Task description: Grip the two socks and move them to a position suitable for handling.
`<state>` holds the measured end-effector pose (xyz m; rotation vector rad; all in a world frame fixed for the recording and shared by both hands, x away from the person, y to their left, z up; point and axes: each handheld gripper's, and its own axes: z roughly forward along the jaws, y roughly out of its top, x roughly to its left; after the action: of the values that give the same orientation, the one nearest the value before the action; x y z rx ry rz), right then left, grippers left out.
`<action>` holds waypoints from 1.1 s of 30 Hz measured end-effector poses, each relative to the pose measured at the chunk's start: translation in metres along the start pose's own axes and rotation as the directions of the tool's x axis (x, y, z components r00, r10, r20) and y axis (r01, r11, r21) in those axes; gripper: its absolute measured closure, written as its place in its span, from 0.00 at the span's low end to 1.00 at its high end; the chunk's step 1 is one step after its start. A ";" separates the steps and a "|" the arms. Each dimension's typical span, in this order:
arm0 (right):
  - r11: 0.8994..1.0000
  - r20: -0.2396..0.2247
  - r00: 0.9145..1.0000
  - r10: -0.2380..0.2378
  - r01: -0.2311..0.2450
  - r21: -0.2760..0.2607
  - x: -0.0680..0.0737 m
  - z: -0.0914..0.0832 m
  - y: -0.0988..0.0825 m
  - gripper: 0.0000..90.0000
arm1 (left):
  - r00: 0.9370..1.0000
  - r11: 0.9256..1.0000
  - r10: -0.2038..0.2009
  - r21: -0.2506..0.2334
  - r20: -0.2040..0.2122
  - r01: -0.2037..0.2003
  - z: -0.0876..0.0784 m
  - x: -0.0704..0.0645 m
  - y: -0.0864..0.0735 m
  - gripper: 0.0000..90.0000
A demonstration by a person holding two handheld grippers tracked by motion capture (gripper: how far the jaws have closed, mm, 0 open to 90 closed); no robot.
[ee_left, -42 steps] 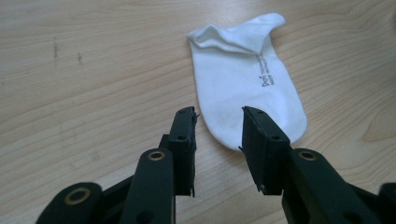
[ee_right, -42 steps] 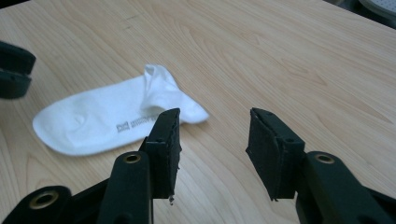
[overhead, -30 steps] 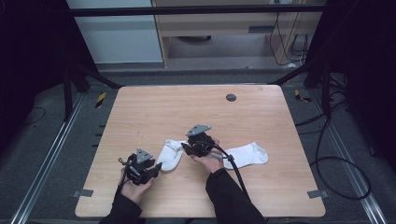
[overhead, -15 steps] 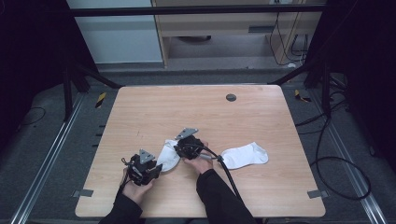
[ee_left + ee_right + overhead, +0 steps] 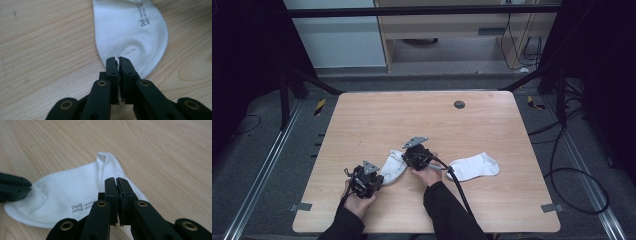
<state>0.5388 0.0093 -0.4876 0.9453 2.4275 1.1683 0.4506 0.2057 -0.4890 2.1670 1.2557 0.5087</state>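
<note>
Both grippers are on the near sock [image 5: 393, 166] now, the one lying on the table [image 5: 362, 120] left of the second sock [image 5: 474, 166]. The left gripper [image 5: 118, 59] has just been closing, and its jaws stand pinched together on the rounded end of that sock, the cloth puckering right at the tips. The right gripper [image 5: 116, 180] has just been closing too, jaws nearly touching, nipping the cloth near the sock's open end; from its own view the left gripper's dark jaw [image 5: 13, 187] shows at the far end of the sock.

Here's the worry. Each bite looks thin, just an edge of cloth at the very tips. If the hands lift or pull apart briskly, I'd judge the fabric could slide out of one pair of jaws, and the sock would droop from the other.

Another risk: the right gripper may have caught only the top layer near the opening. Then the sock could gape or twist instead of staying flat.

And the second sock lies just beside the right hand [image 5: 428, 175] and its trailing cable [image 5: 457, 185]. A wide swing that way could drag it out of place.
</note>
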 end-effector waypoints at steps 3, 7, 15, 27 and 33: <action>0.999 0.018 0.999 0.042 -0.042 -0.032 -0.005 -0.005 0.001 0.97 | 1.000 1.000 0.007 0.003 0.003 -0.007 0.000 0.000 0.000 0.99; 0.993 0.052 0.994 0.099 -0.096 -0.067 -0.013 -0.012 0.001 0.97 | 1.000 1.000 0.010 0.005 0.002 -0.010 0.000 0.000 0.001 0.99; 0.987 0.137 0.979 0.152 -0.144 -0.067 -0.028 -0.008 -0.004 0.94 | 1.000 1.000 0.024 0.002 -0.002 -0.024 0.001 0.000 0.001 0.99; 0.990 0.167 0.980 0.105 -0.088 -0.108 -0.029 -0.022 0.000 0.84 | 1.000 1.000 0.023 -0.017 -0.001 -0.023 0.001 0.000 0.000 0.98; 0.992 0.142 0.986 0.093 -0.080 -0.095 -0.030 -0.029 0.000 0.78 | 1.000 0.999 0.027 -0.044 -0.007 -0.027 -0.004 -0.001 0.002 0.99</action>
<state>0.5467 -0.0272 -0.4699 1.0787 2.2216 1.1815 0.4495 0.2054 -0.4851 2.1498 1.2090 0.5491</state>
